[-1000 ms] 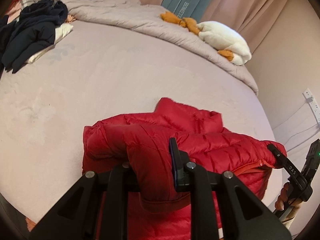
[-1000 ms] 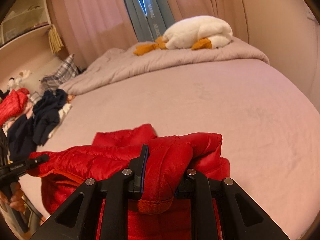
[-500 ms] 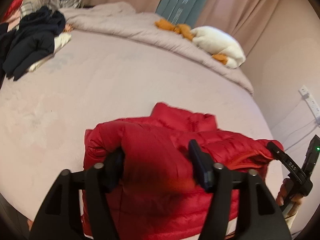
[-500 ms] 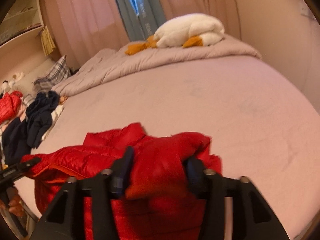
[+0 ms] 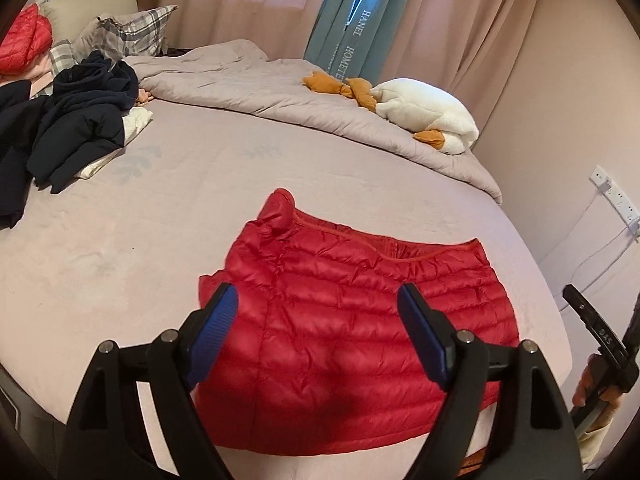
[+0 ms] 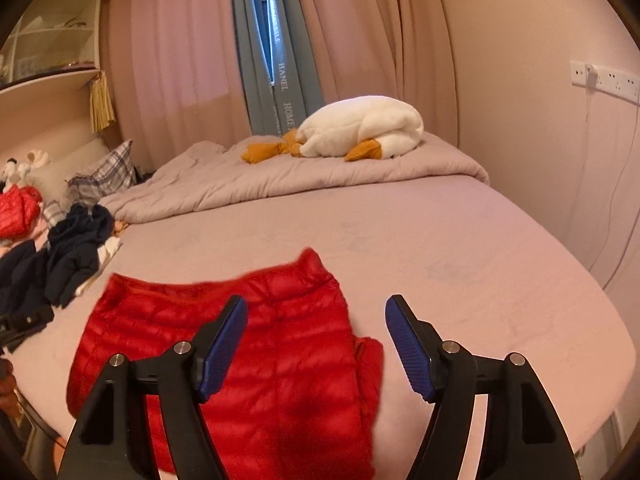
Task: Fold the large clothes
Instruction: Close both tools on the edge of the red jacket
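A red quilted puffer jacket [image 5: 352, 320] lies folded flat near the front edge of the bed [image 5: 120, 248]; the right wrist view shows the same jacket [image 6: 256, 344]. My left gripper [image 5: 318, 308] hovers above it, jaws opening, blue pads apart and touching nothing. My right gripper [image 6: 316, 316] hangs over the jacket's right edge, jaws also opening, nothing between them. At the left wrist view's right edge the right gripper [image 5: 600, 336] shows again, with a hand on it.
A pile of dark navy clothes [image 5: 76, 120] lies at the bed's left side, with a plaid pillow [image 5: 128, 32] and another red jacket [image 5: 24, 36] behind. A bunched grey duvet [image 5: 280, 92] and a white plush goose [image 5: 424, 112] sit at the back. A wall socket strip [image 5: 616, 196] is to the right.
Both grippers let go of the red jacket's folded edge, opened wide and lifted back. The jacket dropped and now lies flat on the bed.
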`<control>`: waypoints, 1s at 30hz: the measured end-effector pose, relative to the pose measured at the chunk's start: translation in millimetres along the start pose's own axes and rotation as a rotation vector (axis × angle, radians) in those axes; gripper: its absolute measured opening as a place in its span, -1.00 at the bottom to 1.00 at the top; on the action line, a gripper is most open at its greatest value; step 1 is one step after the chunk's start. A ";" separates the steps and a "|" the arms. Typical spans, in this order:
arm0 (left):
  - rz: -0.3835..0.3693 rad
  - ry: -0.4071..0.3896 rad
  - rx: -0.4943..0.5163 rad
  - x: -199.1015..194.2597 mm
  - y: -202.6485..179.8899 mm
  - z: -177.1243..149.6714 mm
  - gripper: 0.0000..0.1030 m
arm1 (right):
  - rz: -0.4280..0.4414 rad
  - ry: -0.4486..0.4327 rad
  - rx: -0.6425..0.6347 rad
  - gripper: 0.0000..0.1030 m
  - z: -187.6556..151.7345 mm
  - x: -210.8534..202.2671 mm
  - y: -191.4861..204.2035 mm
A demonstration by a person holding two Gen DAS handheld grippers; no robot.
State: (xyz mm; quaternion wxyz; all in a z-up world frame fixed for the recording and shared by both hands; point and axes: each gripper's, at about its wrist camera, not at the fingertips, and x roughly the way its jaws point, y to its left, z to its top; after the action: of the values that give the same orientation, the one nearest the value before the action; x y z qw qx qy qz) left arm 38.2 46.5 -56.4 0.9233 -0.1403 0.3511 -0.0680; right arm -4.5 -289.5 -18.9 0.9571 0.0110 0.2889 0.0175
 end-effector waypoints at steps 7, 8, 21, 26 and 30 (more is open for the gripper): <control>0.030 0.050 -0.032 19.2 15.4 -9.8 0.57 | 0.017 0.082 0.015 0.38 -13.1 17.1 -7.1; 0.036 0.059 -0.037 23.0 17.2 -11.9 0.56 | 0.022 0.097 0.019 0.38 -16.2 19.5 -6.6; 0.035 0.170 -0.129 56.6 53.9 -39.6 0.14 | 0.120 0.256 0.076 0.37 -54.5 48.7 -1.9; 0.040 0.194 -0.160 65.5 62.9 -47.2 -0.39 | 0.124 0.274 0.088 0.12 -62.1 51.8 -6.5; 0.056 0.189 -0.193 66.7 69.7 -50.8 -0.72 | 0.118 0.282 0.107 -0.73 -63.7 55.3 -8.8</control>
State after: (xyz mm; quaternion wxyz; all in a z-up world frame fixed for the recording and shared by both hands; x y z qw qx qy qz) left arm 55.8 87.2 -156.0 0.8699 -0.2114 0.4451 -0.0209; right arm 6.5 -295.4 -102.8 0.9024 0.0761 0.4200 0.0595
